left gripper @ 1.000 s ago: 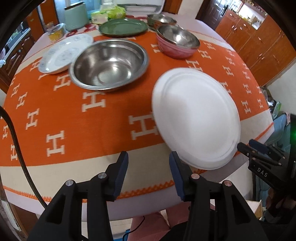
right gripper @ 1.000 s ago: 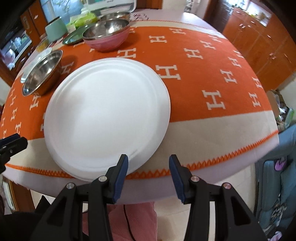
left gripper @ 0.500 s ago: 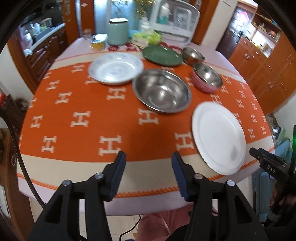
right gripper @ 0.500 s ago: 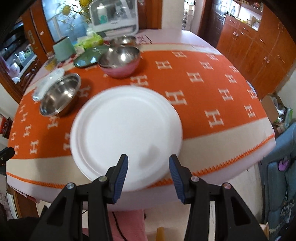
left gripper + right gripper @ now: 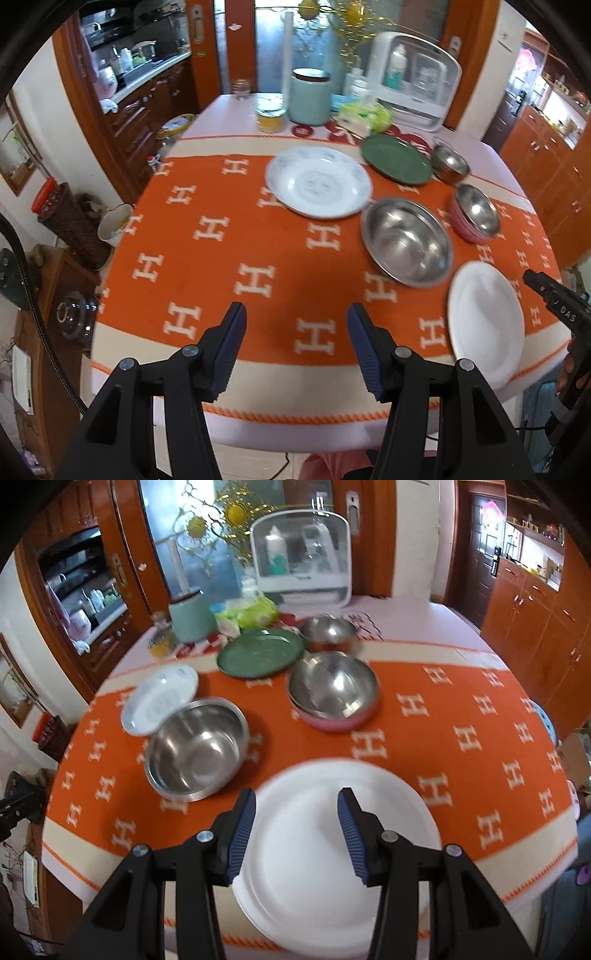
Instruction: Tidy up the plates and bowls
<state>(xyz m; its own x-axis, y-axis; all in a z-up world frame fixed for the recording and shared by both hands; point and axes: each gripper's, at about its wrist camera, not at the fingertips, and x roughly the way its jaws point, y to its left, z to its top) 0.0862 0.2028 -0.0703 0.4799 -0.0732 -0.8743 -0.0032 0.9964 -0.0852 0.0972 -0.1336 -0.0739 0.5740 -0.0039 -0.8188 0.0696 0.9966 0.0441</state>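
Observation:
A plain white plate (image 5: 332, 853) (image 5: 485, 319) lies at the near edge of the orange cloth. A large steel bowl (image 5: 197, 747) (image 5: 406, 242) sits behind it. A steel bowl nested in a pink bowl (image 5: 334, 690) (image 5: 474, 218), a patterned white plate (image 5: 319, 181) (image 5: 160, 699), a green plate (image 5: 395, 158) (image 5: 260, 651) and a small steel bowl (image 5: 327, 629) (image 5: 448, 160) stand further back. My right gripper (image 5: 295, 812) is open and empty above the white plate. My left gripper (image 5: 295, 328) is open and empty over bare cloth.
A mint canister (image 5: 309, 98), a jar (image 5: 271, 118), a green tissue pack (image 5: 364, 114) and a white dish cabinet (image 5: 413, 81) stand at the table's far end. Wooden cabinets (image 5: 554, 166) line both sides. The table's near edge (image 5: 295, 410) is below my left gripper.
Both grippers have pulled back and risen from the table, so more of it shows. The left view has swung left. The white plate stays on the cloth.

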